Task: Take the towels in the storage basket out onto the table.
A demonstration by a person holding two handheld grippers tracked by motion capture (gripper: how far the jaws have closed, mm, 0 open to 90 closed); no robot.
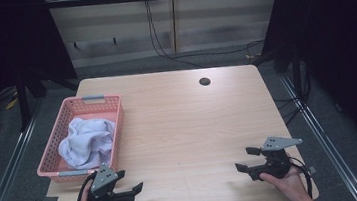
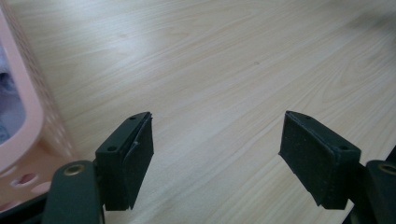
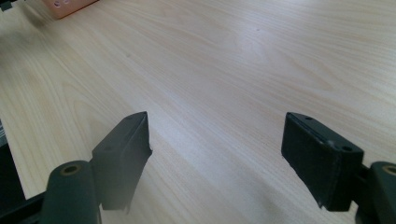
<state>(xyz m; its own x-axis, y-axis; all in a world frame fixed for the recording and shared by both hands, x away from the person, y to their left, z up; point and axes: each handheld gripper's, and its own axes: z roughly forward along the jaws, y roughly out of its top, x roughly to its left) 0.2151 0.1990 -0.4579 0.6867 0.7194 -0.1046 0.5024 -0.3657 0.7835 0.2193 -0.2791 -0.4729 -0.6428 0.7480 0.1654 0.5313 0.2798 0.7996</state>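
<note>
Left gripper [image 1: 131, 182]: jaws wide, nothing between them, just beside the basket's near corner.
Right gripper [image 1: 247, 158]: jaws wide, holding nothing, over bare table [image 1: 184, 130].
Cloth [image 1: 86, 142]: crumpled inside the pink basket [image 1: 59, 124], table's left side.

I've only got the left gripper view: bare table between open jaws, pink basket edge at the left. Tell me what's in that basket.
Observer: A crumpled white cloth lies in the basket.
Operator: Report the right gripper.
Observer: The right gripper sits near the table's front right corner, jaws open, nothing between them.
Operator: Say how the left gripper sits relative to the basket.
Observer: The left gripper is just in front of the basket's near end, pointing toward the table's middle, not at the cloth.
</note>
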